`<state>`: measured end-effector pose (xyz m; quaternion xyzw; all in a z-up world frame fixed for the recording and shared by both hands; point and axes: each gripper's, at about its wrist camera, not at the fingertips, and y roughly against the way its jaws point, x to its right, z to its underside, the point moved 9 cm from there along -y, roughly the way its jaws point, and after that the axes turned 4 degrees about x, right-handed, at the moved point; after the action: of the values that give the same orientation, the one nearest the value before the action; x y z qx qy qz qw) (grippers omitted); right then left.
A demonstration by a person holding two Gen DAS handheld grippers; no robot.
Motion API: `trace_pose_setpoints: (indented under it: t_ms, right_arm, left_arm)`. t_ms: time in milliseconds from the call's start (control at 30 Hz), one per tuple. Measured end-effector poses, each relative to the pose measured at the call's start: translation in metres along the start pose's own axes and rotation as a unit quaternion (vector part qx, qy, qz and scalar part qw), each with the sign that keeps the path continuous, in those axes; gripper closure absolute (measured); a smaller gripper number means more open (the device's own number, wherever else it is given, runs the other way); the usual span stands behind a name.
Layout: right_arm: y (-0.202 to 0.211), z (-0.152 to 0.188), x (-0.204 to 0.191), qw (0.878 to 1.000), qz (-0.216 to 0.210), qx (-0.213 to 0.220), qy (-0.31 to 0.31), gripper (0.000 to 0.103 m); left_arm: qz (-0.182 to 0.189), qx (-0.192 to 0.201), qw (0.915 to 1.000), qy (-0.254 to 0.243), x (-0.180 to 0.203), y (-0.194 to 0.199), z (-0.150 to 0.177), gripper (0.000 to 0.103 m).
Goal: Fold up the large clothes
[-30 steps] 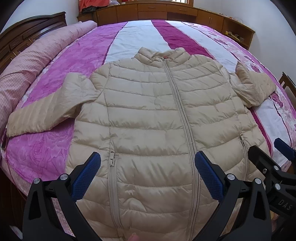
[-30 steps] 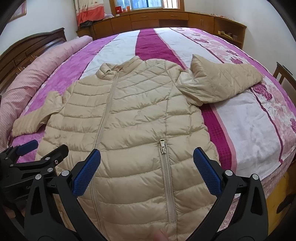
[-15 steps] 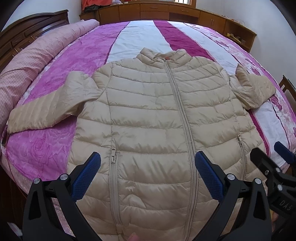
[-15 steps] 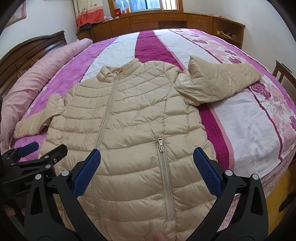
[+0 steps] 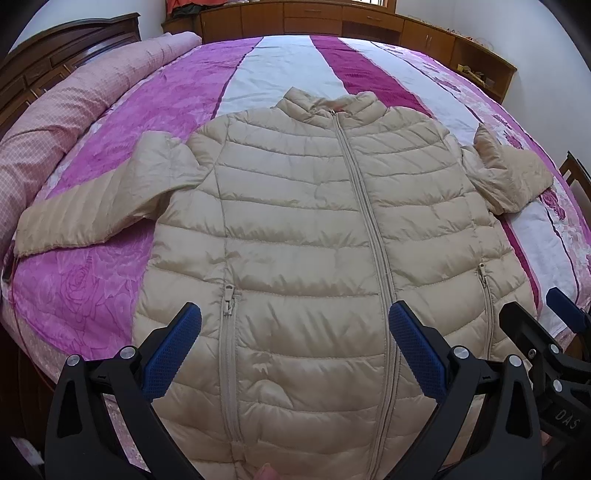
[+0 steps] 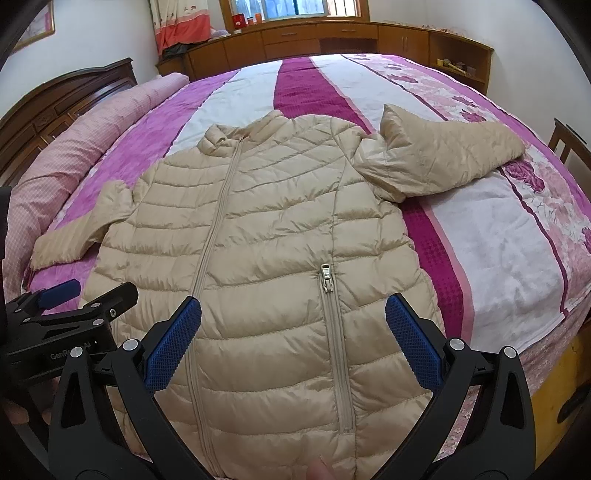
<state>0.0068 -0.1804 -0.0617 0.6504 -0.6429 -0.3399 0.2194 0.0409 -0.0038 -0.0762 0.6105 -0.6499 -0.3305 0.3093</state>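
- Left wrist view: beige puffer jacket (image 5: pixel 303 236) laid front-up and zipped on the bed (image 5: pixel 155 122), collar toward the far wooden cabinets (image 5: pixel 332 18), hem nearest the camera.
- Same view: left hand-held gripper (image 5: pixel 295 347) hovering above the hem, blue pads (image 5: pixel 173 347) spread wide, nothing between them; released.
- Same view: left-side sleeve (image 5: pixel 96 206) stretched out flat across the purple rose-print stripe, cuff close to the bed edge; shown more fully here than in the other view.
- Same view: rolled pink quilt (image 5: pixel 55 110) along the left side of the bed, dark headboard (image 5: pixel 62 48) behind it.
- Same view, lower right corner: part of the right hand-held gripper (image 5: pixel 543 332), black frame and one blue pad tip only.
- Right wrist view: right hand-held gripper (image 6: pixel 293 343) above the hem near the pocket zipper (image 6: pixel 327 278), pads apart, empty; released.
- Same view: right-side sleeve (image 6: pixel 443 162) lying out over the white and floral stripes, bunched near the shoulder; only foreshortened in the left wrist view.
- Same view: window (image 6: pixel 295 7), orange-pink curtain (image 6: pixel 181 26), picture frame (image 6: pixel 35 27) on the wall; not seen from the left wrist.
- Same view, lower left: left hand-held gripper body with lettering on the frame, fingers of a person's hand (image 6: pixel 16 410) beneath it.
- Same view, right edge: wooden chair back (image 6: pixel 569 144) beside the bed.
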Motion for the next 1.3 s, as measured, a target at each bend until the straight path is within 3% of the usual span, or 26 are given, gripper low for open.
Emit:
trace_pose_setpoints:
  t_ms: [500,733,933,1300]
  right_arm:
    - [-0.008,0.004,0.007,0.999,-0.039,-0.027,-0.025,0.003]
    - [-0.007,-0.019,0.038,0.998,-0.044,-0.026,-0.030,0.003]
    - [-0.016,-0.049,0.095,0.998,-0.025,-0.020,-0.051,0.003]
    - [-0.076,-0.112,0.247,0.991,0.036,-0.012,-0.128,0.003]
  left_arm:
    - [0.001,-0.010,0.9999,0.002,0.004,-0.004,-0.003,0.005]
    - [0.007,-0.020,0.9997,0.013,0.007,-0.006,-0.016,0.005]
    - [0.001,-0.024,0.9997,0.007,0.014,-0.012,-0.032,0.005]
    - [-0.014,-0.063,0.9979,-0.003,0.030,-0.051,-0.029,0.005]
